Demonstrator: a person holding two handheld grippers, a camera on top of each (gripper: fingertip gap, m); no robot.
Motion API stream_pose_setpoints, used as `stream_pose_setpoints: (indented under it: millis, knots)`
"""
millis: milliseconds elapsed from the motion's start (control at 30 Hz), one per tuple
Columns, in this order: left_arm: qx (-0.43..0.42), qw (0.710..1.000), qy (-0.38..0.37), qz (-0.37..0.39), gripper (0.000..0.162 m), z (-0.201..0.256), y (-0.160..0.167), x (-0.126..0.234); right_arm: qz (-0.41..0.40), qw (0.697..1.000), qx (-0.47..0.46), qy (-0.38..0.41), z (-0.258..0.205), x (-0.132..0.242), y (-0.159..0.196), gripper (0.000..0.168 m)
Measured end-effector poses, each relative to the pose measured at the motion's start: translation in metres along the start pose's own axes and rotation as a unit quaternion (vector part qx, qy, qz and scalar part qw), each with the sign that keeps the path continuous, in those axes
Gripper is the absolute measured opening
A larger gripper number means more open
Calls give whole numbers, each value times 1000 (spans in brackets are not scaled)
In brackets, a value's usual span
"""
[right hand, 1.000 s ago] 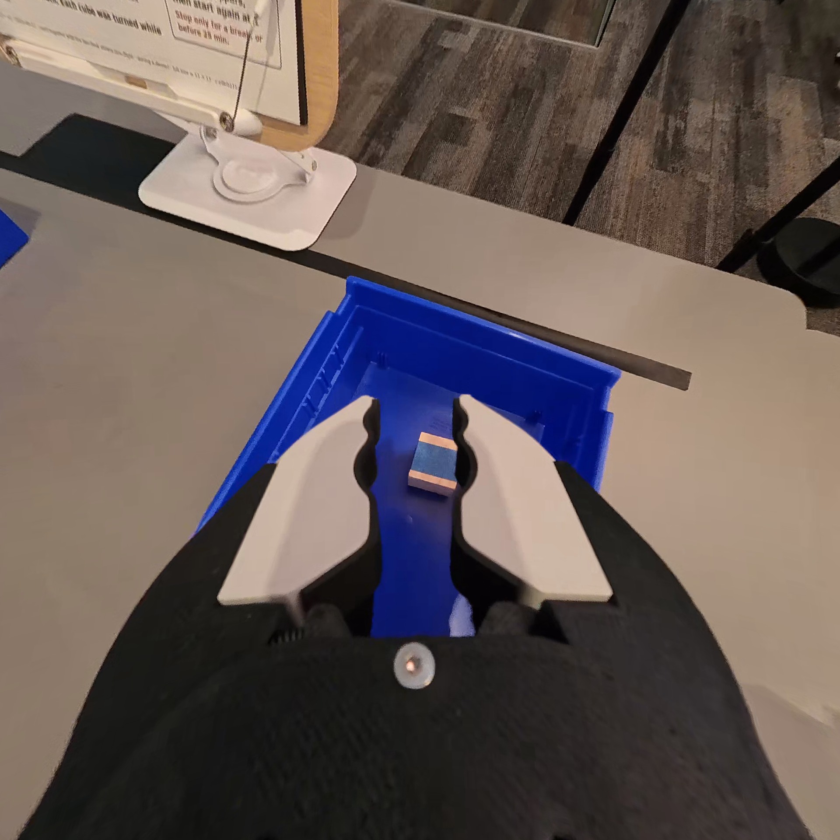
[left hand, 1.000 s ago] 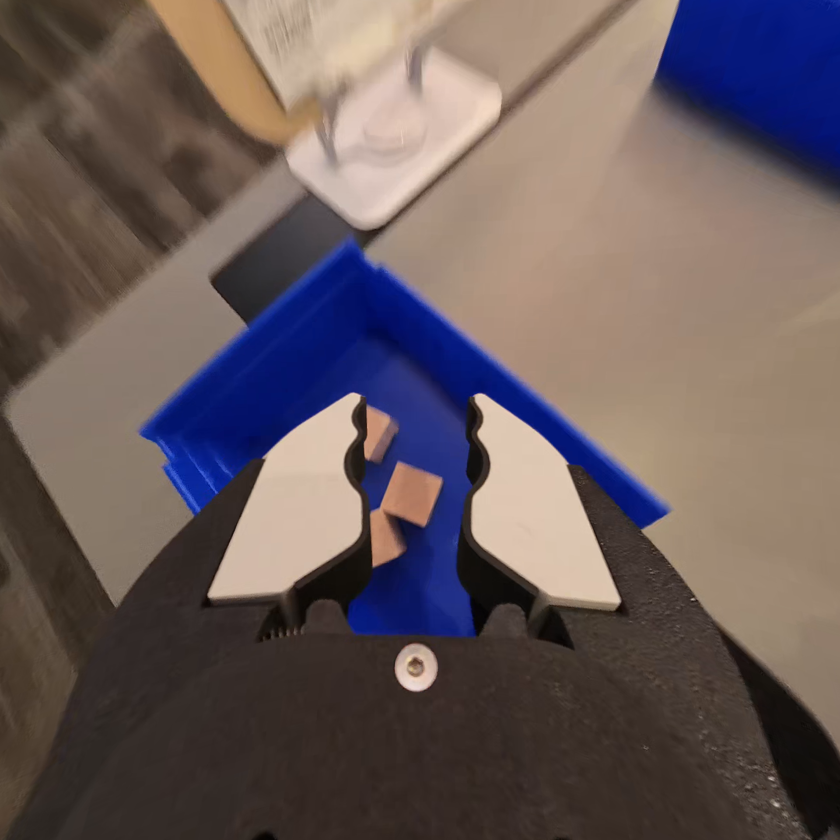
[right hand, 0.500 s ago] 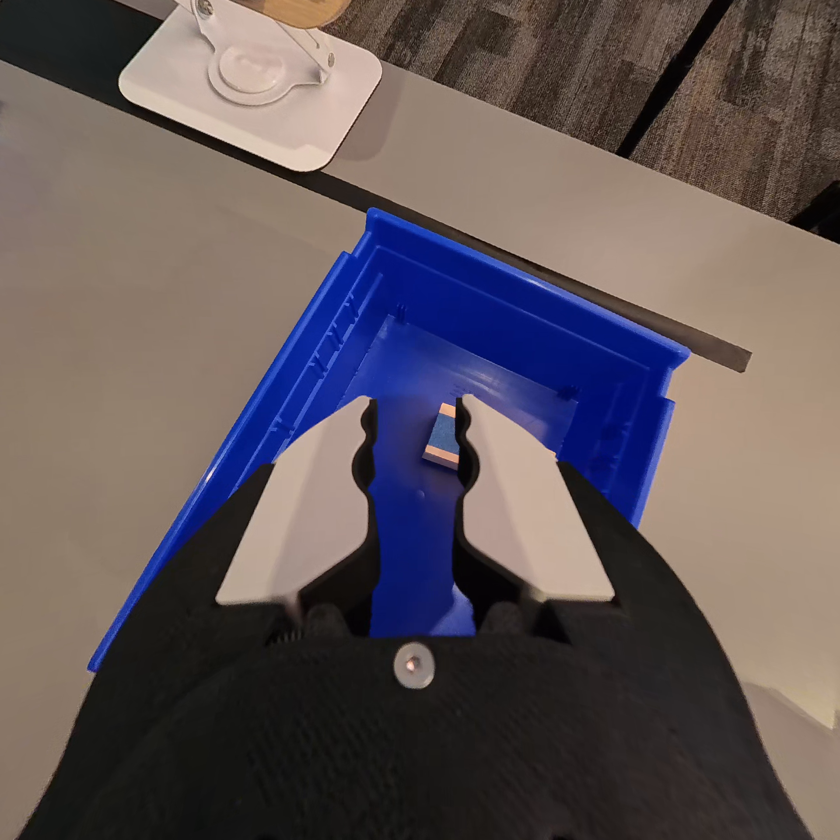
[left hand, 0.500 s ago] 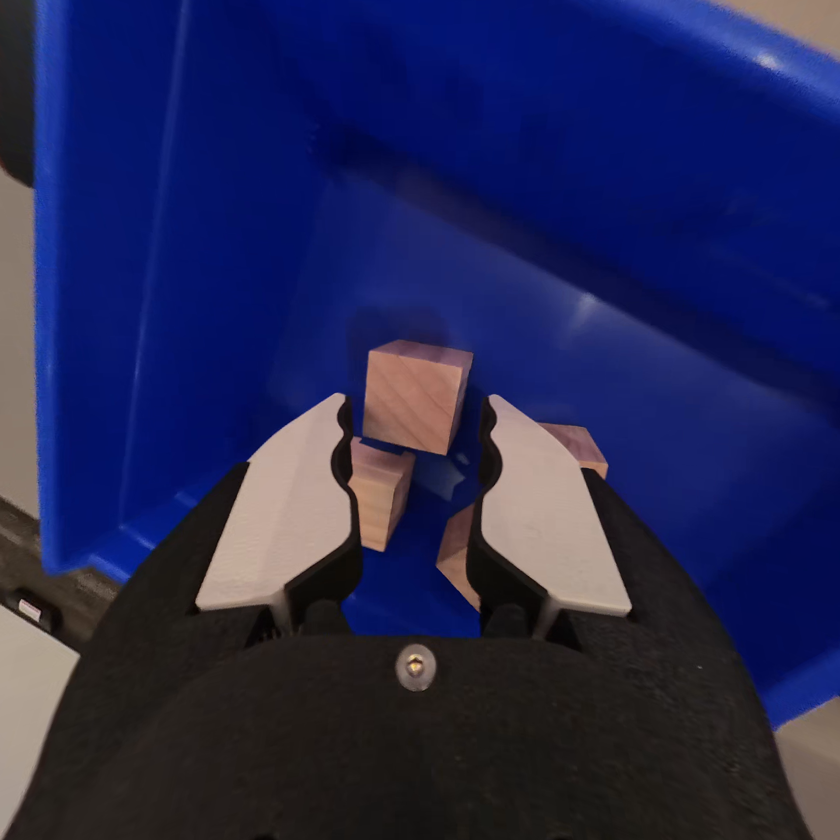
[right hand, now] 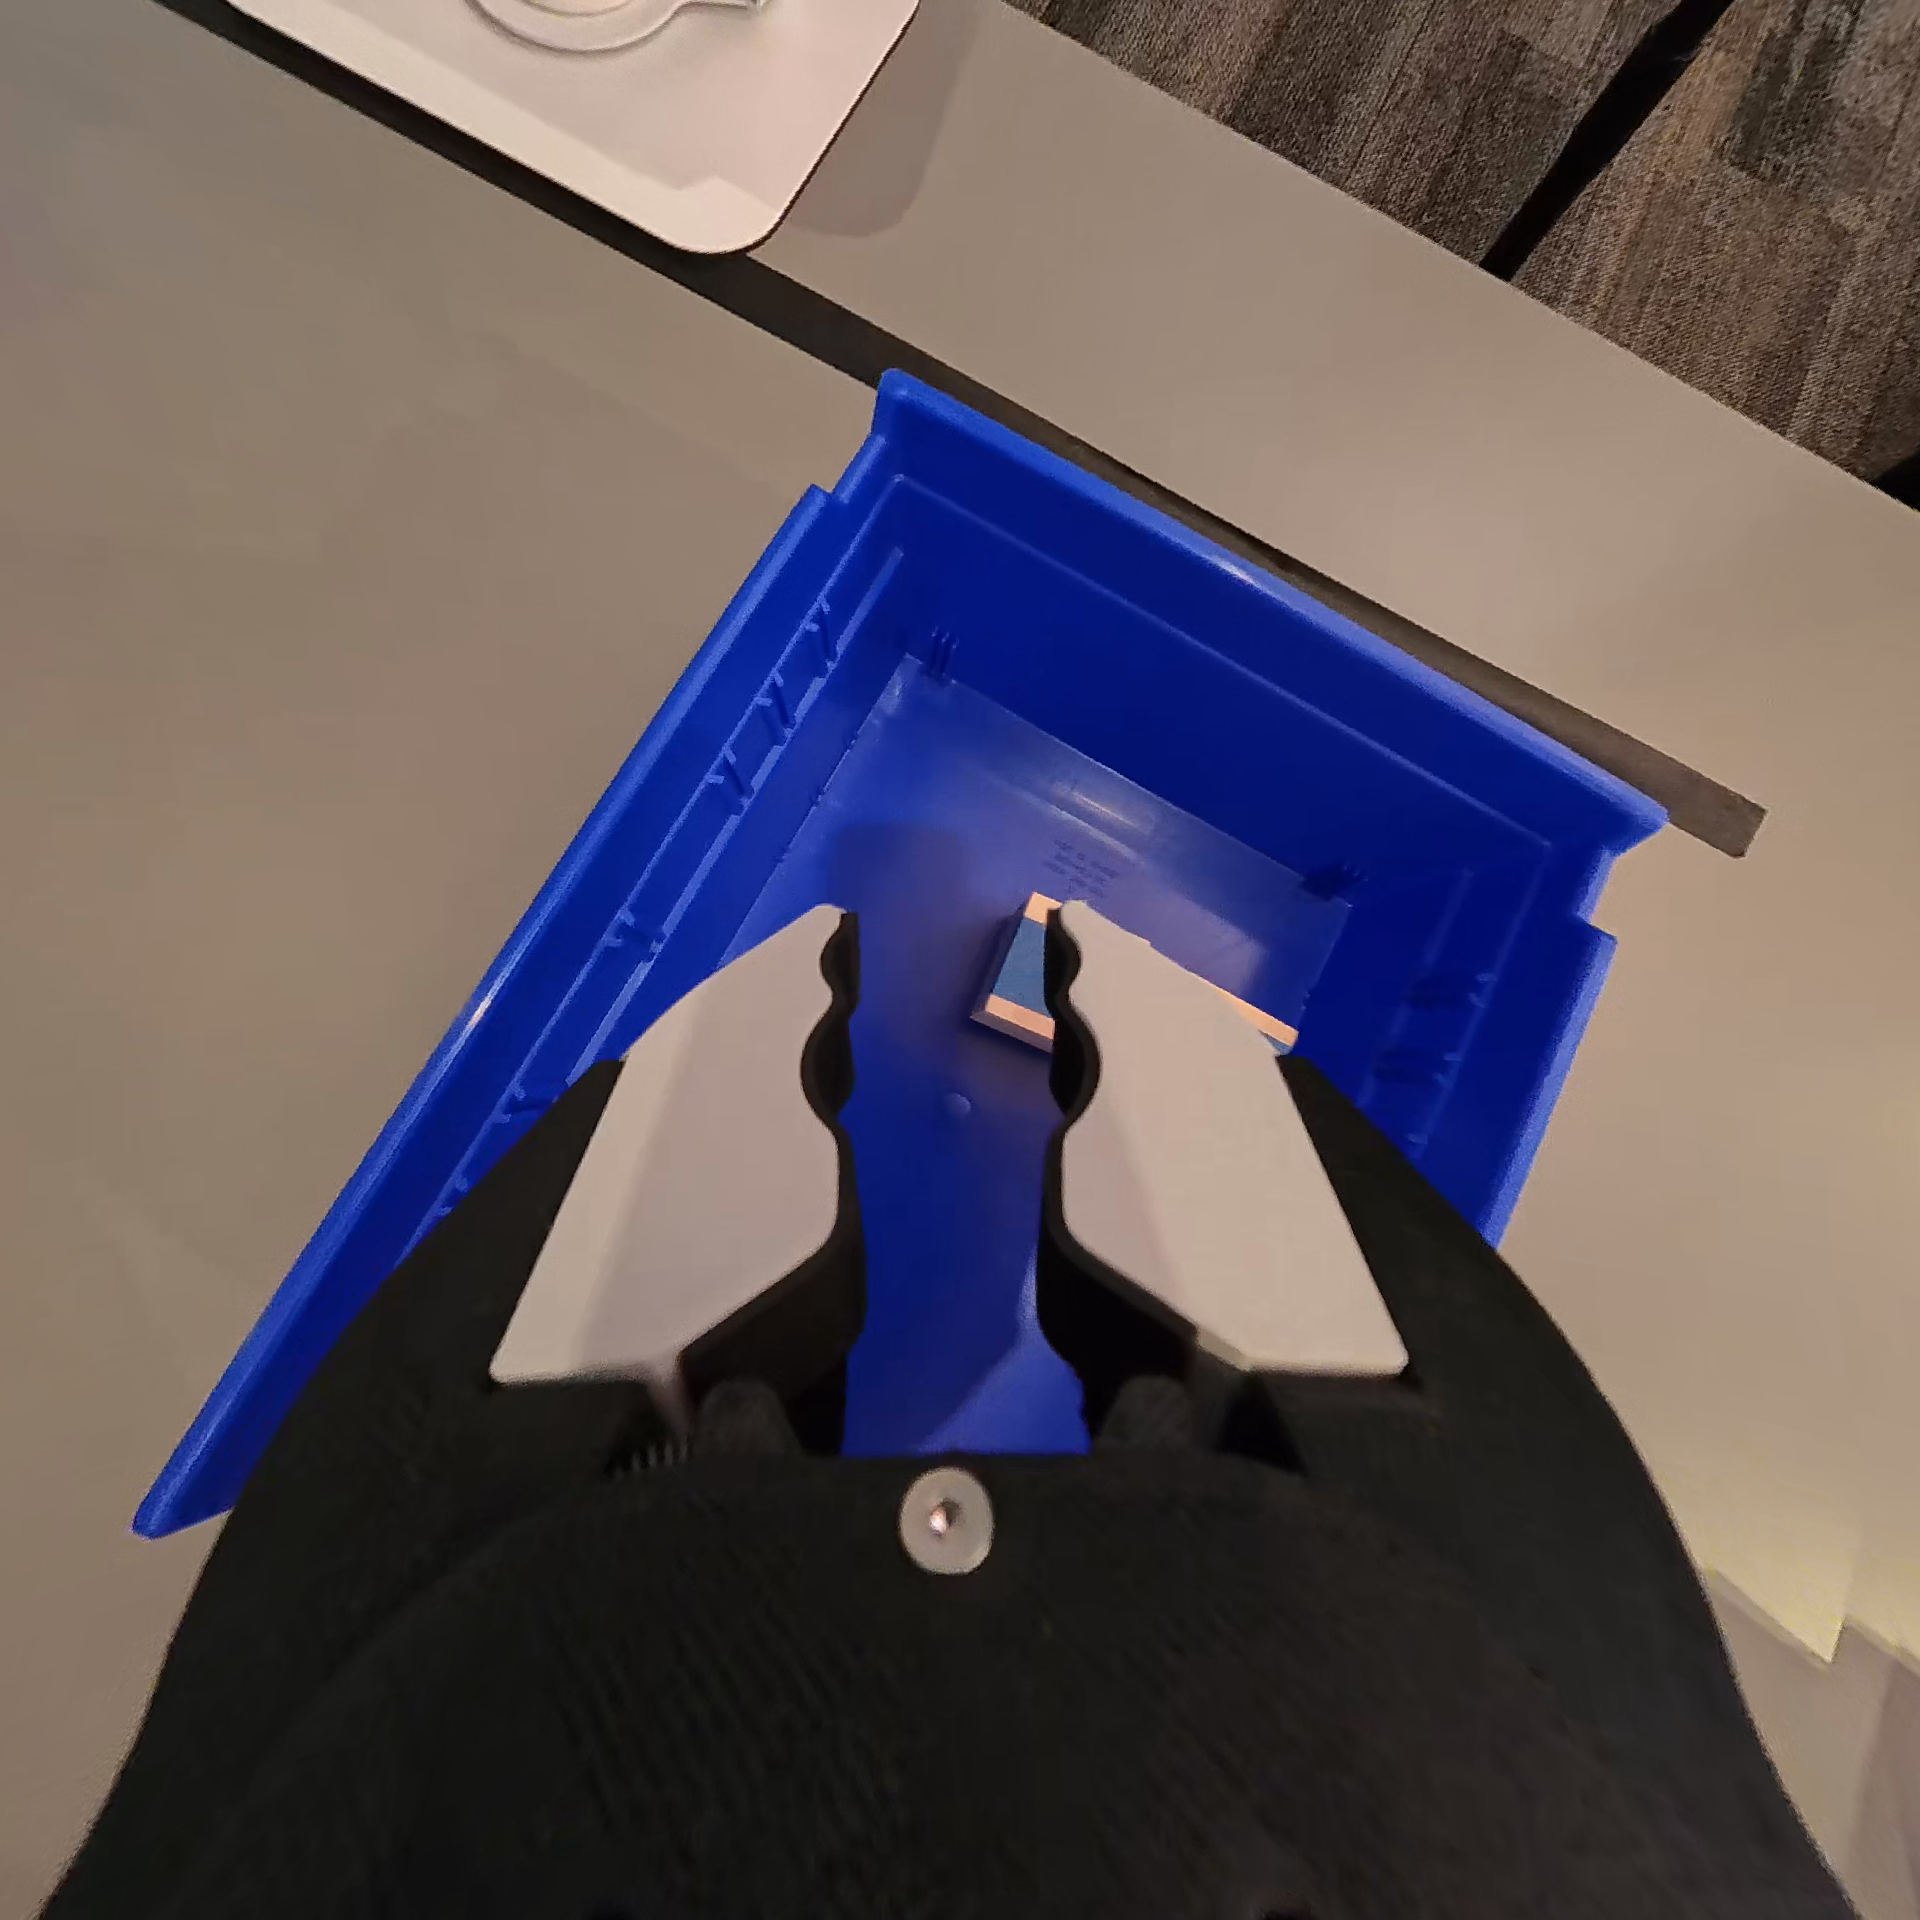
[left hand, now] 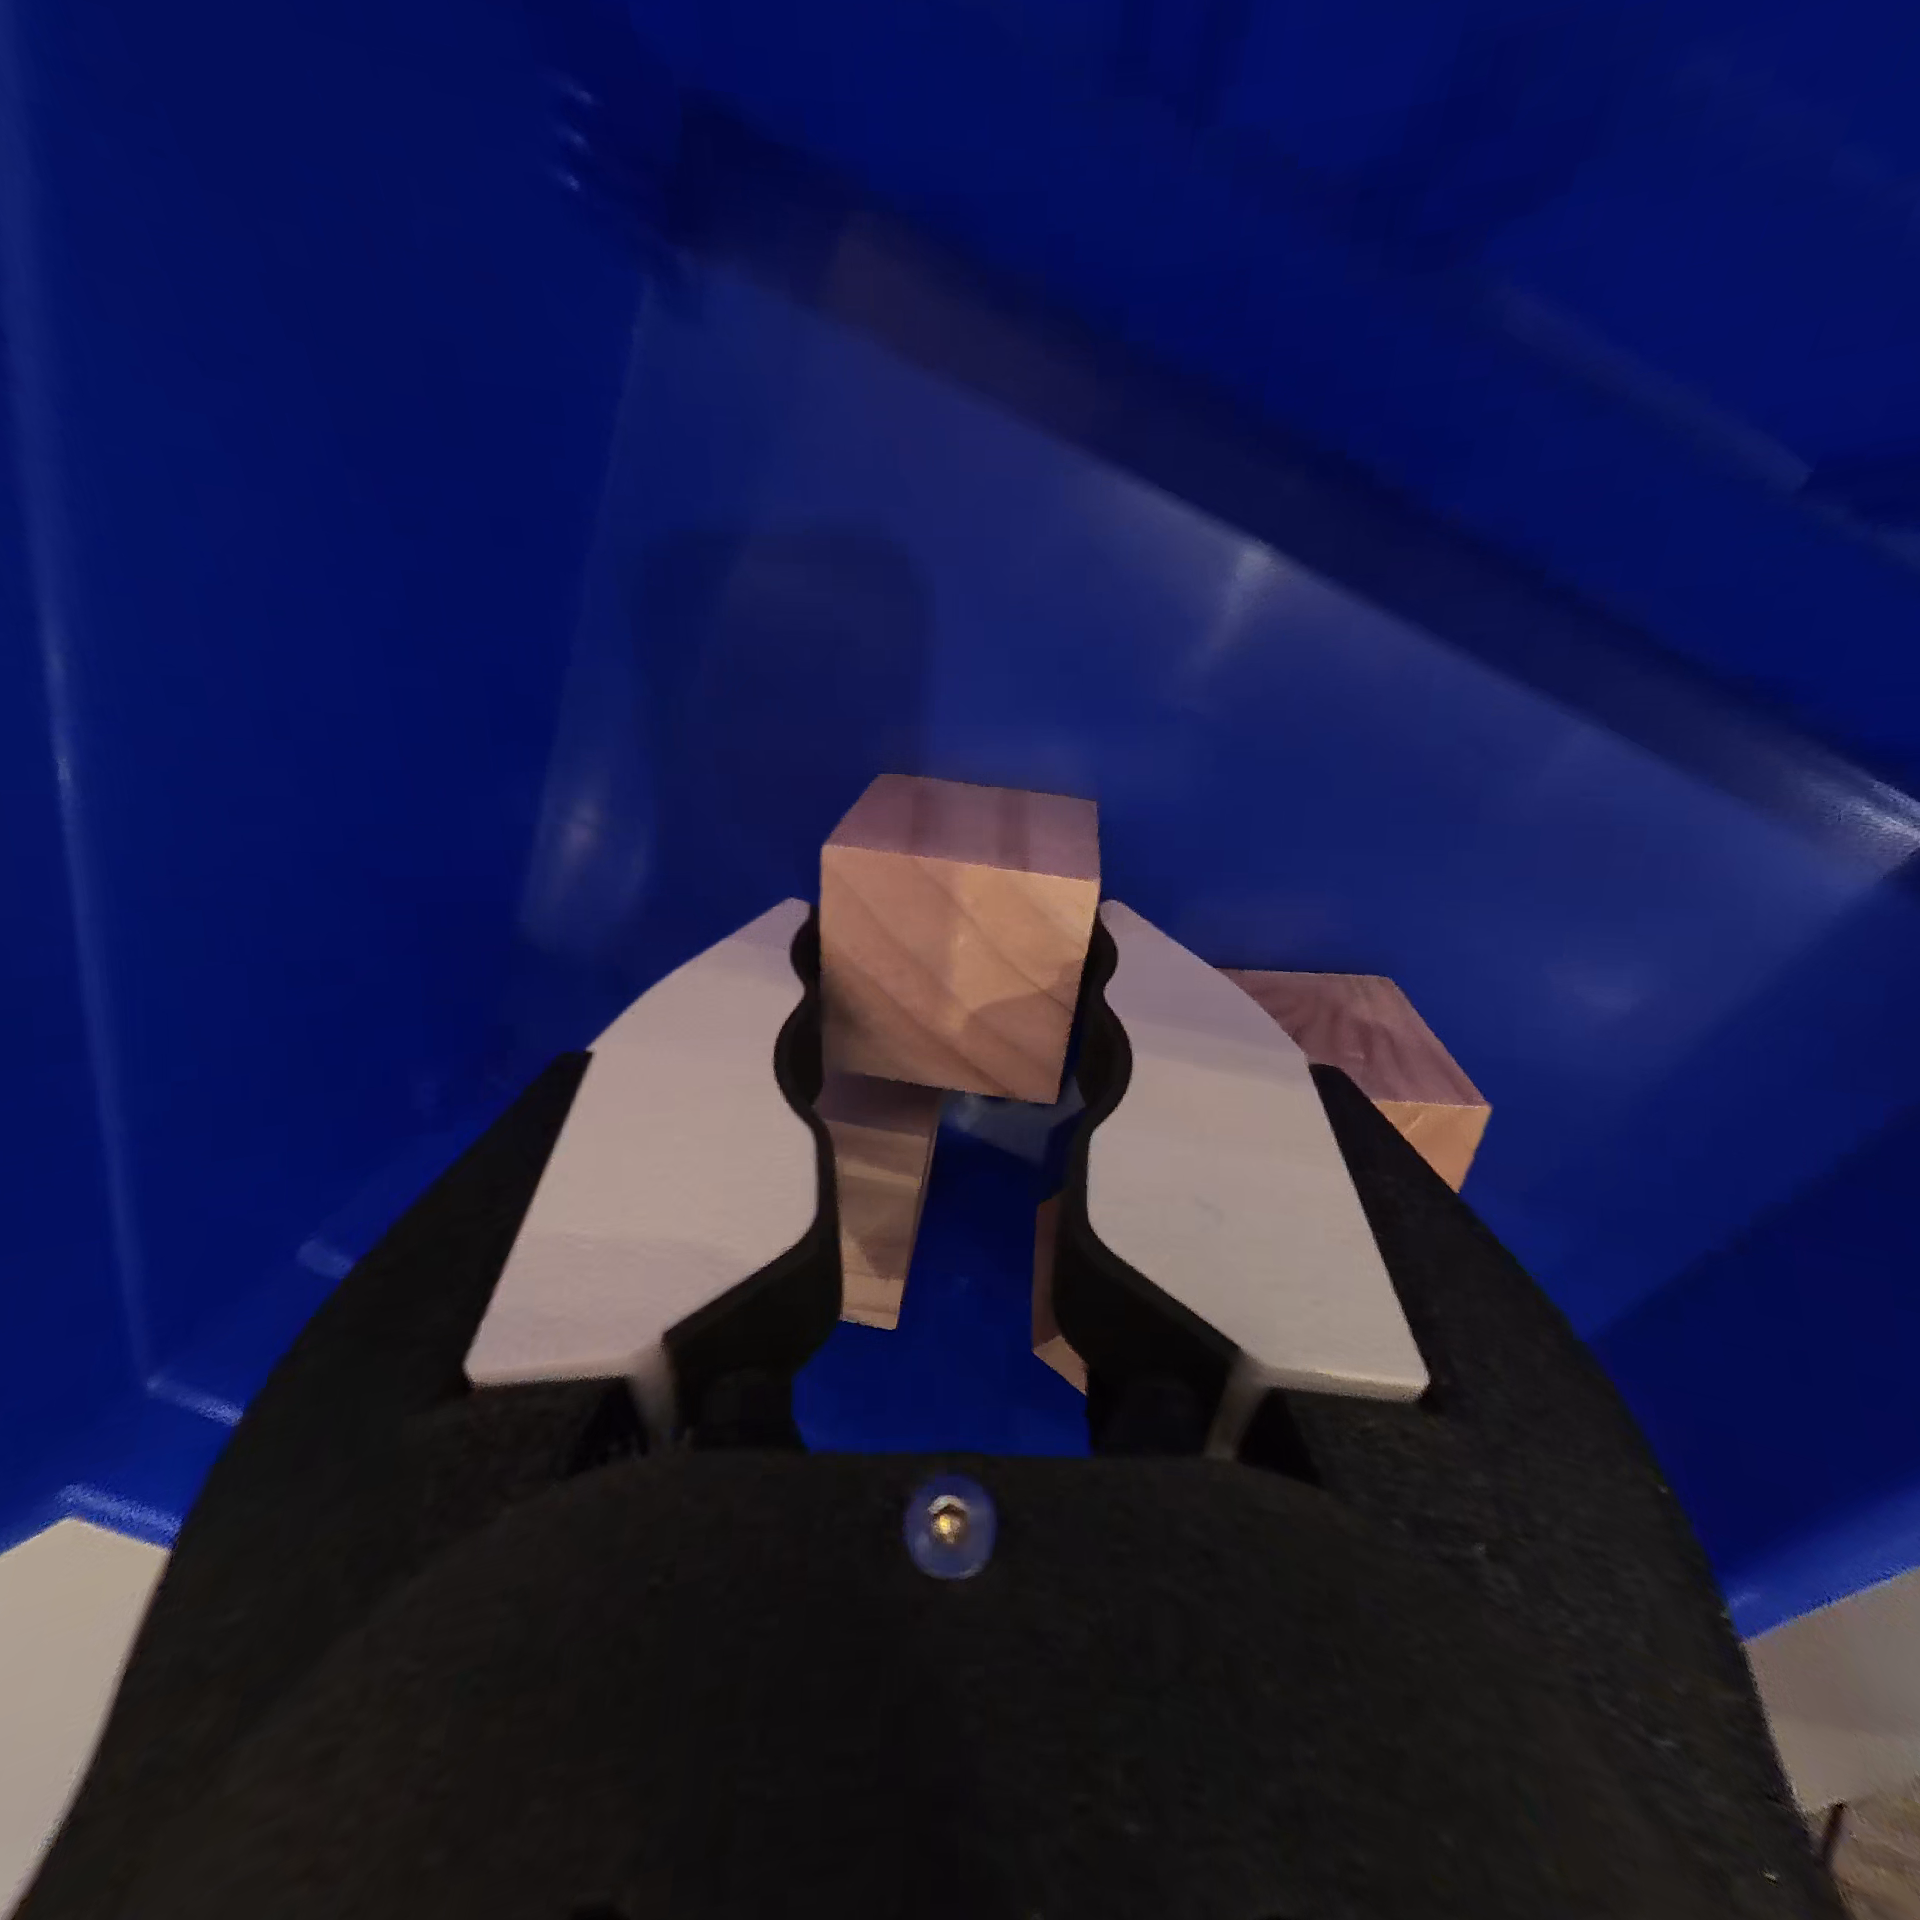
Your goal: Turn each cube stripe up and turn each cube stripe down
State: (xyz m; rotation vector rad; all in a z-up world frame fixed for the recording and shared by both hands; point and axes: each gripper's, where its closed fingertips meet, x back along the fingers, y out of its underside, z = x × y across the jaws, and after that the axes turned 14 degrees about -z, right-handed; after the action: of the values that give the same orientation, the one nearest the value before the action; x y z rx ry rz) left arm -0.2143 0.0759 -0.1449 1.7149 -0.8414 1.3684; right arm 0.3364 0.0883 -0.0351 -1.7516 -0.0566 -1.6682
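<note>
In the left wrist view my left gripper is deep inside a blue bin. Its fingertips press on both sides of a plain wooden cube; no stripe shows on it. Other wooden cubes lie on the bin floor: one under the left finger, one to the right. In the right wrist view my right gripper is open and empty above a second blue bin. A cube with a blue stripe facing up lies on that bin's floor, partly hidden by the right finger.
The right bin stands on a grey table against a dark seam strip. A white stand base sits at the back left. Carpet floor lies beyond the table edge. The left bin's walls close in around my left gripper.
My left gripper has pushed forward into its bin, and its fingers now flank and touch the cube that was ahead of them. My right gripper has moved forward over its bin; the striped cube slid behind its right finger.
</note>
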Motion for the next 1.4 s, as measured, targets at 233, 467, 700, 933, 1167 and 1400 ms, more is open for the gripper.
stream_pose_setpoints:
  millis: [233, 467, 700, 933, 1167, 1400]
  knots:
    - [-4, 1000, -3, -11, 46, -2, 2, -1, -9, 1000, 8, 3, -2, -4, 0, 37]
    - [49, 991, -49, 115, 46, -24, -7, 70, 3, 1000, 3, 22, 5, 2, -3, 36]
    - [73, 934, -39, 348, 46, 13, -58, 231, 207, 972, 46, 106, -5, 79, -53, 37]
    - [-55, 890, 150, 428, 46, 142, -147, 318, 478, 832, 264, 99, -136, 176, -78, 53]
    - [-134, 842, 308, 423, 46, 230, -201, 351, 575, 724, 360, 123, -227, 198, -66, 59]
    - [-163, 810, 386, 410, 46, 267, -210, 362, 569, 718, 365, 165, -221, 198, -66, 58]
